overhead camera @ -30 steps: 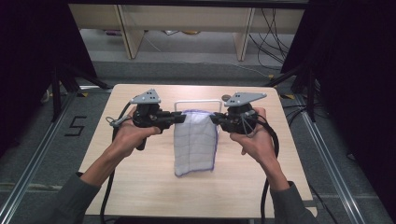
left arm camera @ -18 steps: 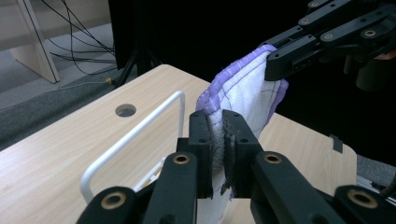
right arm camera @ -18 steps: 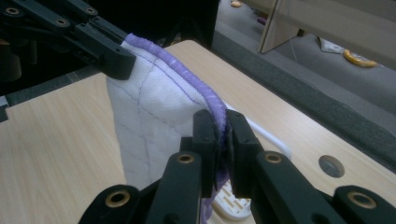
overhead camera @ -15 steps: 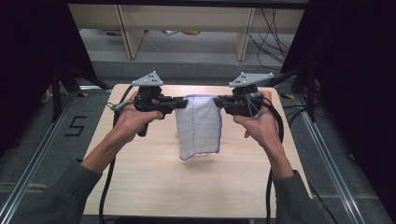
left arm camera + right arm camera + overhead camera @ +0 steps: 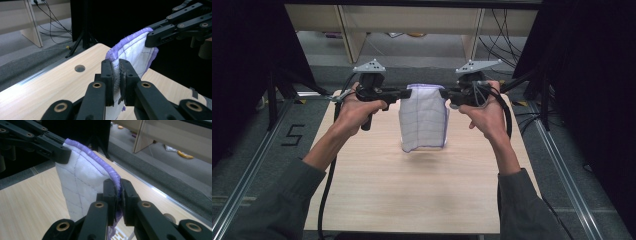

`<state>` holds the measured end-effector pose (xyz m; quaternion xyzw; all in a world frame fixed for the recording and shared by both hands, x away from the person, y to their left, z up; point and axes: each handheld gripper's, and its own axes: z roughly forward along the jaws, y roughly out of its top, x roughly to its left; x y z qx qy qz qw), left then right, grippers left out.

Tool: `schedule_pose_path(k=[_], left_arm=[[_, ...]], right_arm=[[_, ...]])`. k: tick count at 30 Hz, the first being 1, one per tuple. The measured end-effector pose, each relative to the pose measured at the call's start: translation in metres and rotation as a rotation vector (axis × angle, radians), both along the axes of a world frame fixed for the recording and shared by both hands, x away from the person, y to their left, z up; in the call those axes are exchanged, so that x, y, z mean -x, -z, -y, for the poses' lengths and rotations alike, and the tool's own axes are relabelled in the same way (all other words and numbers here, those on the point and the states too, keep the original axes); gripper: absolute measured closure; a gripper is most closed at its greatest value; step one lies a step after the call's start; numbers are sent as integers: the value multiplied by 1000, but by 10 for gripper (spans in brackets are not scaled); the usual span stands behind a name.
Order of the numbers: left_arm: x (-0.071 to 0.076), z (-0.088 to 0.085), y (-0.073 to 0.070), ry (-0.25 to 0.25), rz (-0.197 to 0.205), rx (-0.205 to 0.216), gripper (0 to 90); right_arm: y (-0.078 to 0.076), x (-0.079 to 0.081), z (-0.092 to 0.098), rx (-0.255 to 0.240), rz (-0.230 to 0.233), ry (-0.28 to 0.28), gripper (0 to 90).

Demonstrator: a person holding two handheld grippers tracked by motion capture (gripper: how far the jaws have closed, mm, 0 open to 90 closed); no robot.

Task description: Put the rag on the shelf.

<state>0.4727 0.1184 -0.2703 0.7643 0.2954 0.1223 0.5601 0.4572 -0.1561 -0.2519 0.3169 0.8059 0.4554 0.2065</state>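
High view: cloth [image 5: 424, 120] hangs clear above table [image 5: 377, 190]

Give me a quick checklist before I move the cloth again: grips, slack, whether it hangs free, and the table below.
1. Left gripper shut on the cloth's top corner: ok, fabric is pinched between the pads.
2. Right gripper shut on the other top corner: ok, the purple hem sits in its jaws.
3. Top edge spread between the two grippers: ok, it runs across with little sag in the high view.
4. Cloth hanging free of the table: cannot tell; the lower edge appears lifted, with a shadow beneath.
5. Table under the cloth clear: ok, bare wood around it.
6. Cables clear of the cloth: ok, they trail back along the forearms.
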Motion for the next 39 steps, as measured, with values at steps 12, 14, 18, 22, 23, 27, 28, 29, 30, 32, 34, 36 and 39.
schedule_pose_path(k=[12,14,18,22,23,27,28,29,30,32,34,36,39], left_arm=[[-17,-1,-18,-44,10,-11,822],[-19,-1,-22,-52,18,-17,822],[-24,0,-27,-66,28,-8,822],[-37,2,-27,-97,31,-9,822],[-42,2,-26,-104,29,-2,822],[-60,3,-18,-119,11,9,821],[-64,4,-15,-119,8,15,821],[-68,4,-11,-120,3,18,821],[-72,5,-8,-122,-2,18,821],[-81,6,-1,-121,0,28,820],[-89,7,6,-124,-8,26,819],[-96,7,13,-129,-11,12,817],[-106,10,25,-139,-19,-11,816]], right_arm=[[-19,-24,-6,-24,12,37,840],[-21,-28,-6,-23,18,40,840],[-27,-34,-7,-46,9,49,839],[-29,-43,-8,-53,5,67,839],[-28,-46,-9,-56,0,77,839],[-21,-59,-10,-62,-12,98,838],[-19,-64,-9,-56,-4,96,838],[-16,-67,-9,-59,-13,108,838],[-14,-71,-9,-68,-22,113,837],[-9,-77,-10,-62,-22,126,836],[-1,-87,-10,-64,-40,144,835],[5,-94,-11,-63,-56,153,835],[11,-100,-13,-59,-68,162,834]])
